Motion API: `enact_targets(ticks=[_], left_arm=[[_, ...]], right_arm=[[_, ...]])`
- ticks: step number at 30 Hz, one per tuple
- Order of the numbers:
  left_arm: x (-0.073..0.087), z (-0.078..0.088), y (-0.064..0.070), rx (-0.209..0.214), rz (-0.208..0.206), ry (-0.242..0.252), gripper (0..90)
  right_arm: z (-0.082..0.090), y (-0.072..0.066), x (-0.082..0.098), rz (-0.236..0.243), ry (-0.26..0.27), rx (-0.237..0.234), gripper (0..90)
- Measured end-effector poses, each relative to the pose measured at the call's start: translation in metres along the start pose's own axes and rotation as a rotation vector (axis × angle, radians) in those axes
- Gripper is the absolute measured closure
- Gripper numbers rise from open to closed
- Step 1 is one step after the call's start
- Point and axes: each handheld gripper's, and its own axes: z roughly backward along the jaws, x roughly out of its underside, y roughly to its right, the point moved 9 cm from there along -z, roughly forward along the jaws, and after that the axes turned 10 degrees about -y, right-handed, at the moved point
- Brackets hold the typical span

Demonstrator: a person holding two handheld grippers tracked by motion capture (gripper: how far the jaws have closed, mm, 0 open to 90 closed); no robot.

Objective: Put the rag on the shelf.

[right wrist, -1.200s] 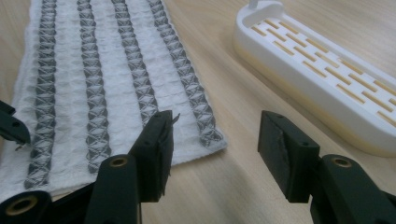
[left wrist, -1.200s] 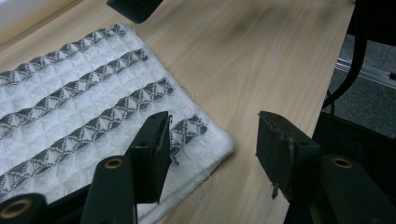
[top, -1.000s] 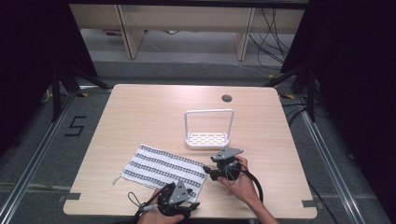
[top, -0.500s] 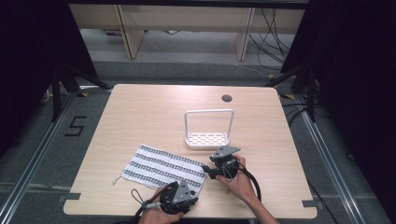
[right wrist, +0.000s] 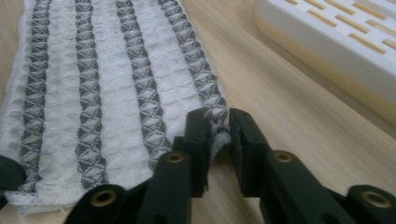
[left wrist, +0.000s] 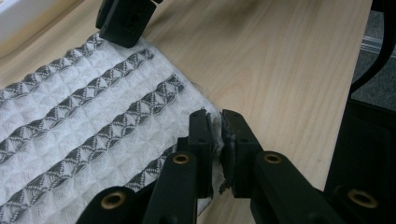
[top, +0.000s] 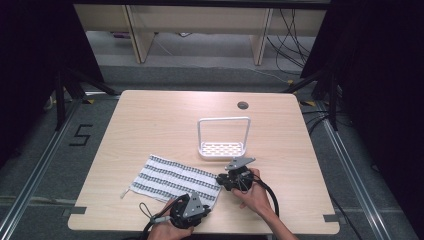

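Striped cloth [top: 172, 178] lies flat on the tabletop [top: 150, 125], long side running away from the jaws toward the person's left, near short edge pinched at both corners

Left gripper [left wrist: 215, 135]: jaws closed on the cloth's nearest corner, hem bunched between the pads, just been closing. In the high view it sits at the cloth's near right corner [top: 192, 207]

Right gripper [right wrist: 219, 128]: jaws also just been closing, now gripping the hem at the other corner of that same short edge; a small fold of fabric stands up between the pads. High view has it at the far right corner [top: 227, 180]

Handling, my read: waffle-weave textile, light, fully limp, no stiffness to rely on. Won't slip much, texture is grippy, but the bite is shallow at both corners, only hem between the pads, so a quick pull could strip it out. Corners are the right place to hold: lifting both together keeps the short edge taut and the rest hangs or drags behind. Keep the two grippers apart at about edge width or the middle sags and folds on itself

Beyond the right jaws, up and to the side: white slotted tray with a hoop handle [top: 222, 137], near the cloth but not touching. Cloth could snag the tray handle if swung that way. Small grommet hole [top: 243, 105] farther back on the tabletop, well apart
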Motion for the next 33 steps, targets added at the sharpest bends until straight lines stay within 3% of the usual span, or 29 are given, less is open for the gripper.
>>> enact_targets(ticks=[5, 6, 8, 11, 14, 15, 19, 20, 25, 30, 33], left_arm=[[-0.002, 0.006, -0.004, -0.007, -0.001, 0.017, 84.5], [-0.004, 0.013, -0.003, 0.003, 0.014, 0.033, 84.6], [-0.006, 0.016, -0.007, -0.020, 0.003, 0.045, 84.5], [-0.013, 0.033, -0.011, -0.045, 0.000, 0.085, 84.5], [-0.015, 0.044, -0.014, -0.036, -0.003, 0.087, 84.5], [-0.018, 0.055, -0.018, -0.040, 0.013, 0.119, 84.5], [-0.024, 0.073, -0.025, -0.047, 0.032, 0.164, 84.9], [-0.026, 0.082, -0.030, -0.060, 0.019, 0.172, 85.0], [-0.033, 0.096, -0.033, -0.054, 0.001, 0.179, 85.2], [-0.056, 0.126, -0.036, -0.070, -0.031, 0.226, 85.2], [-0.063, 0.136, -0.038, -0.077, -0.039, 0.245, 85.2]], right_arm=[[0.007, -0.003, -0.004, -0.006, 0.025, -0.002, 85.9], [0.016, -0.005, -0.011, -0.009, 0.076, -0.011, 86.3], [0.022, -0.007, -0.015, 0.001, 0.100, 0.001, 86.4], [0.033, -0.014, -0.022, 0.011, 0.124, -0.004, 86.5], [0.040, -0.017, -0.028, 0.011, 0.158, -0.002, 86.5], [0.048, -0.018, -0.033, 0.012, 0.178, 0.002, 86.5], [0.058, -0.023, -0.043, 0.004, 0.210, -0.041, 86.6], [0.061, -0.023, -0.045, -0.008, 0.219, -0.039, 86.6], [0.074, -0.030, -0.061, -0.003, 0.259, -0.064, 86.7], [0.102, -0.038, -0.085, 0.047, 0.295, -0.054, 86.8], [0.115, -0.042, -0.094, 0.042, 0.313, -0.074, 86.9]])
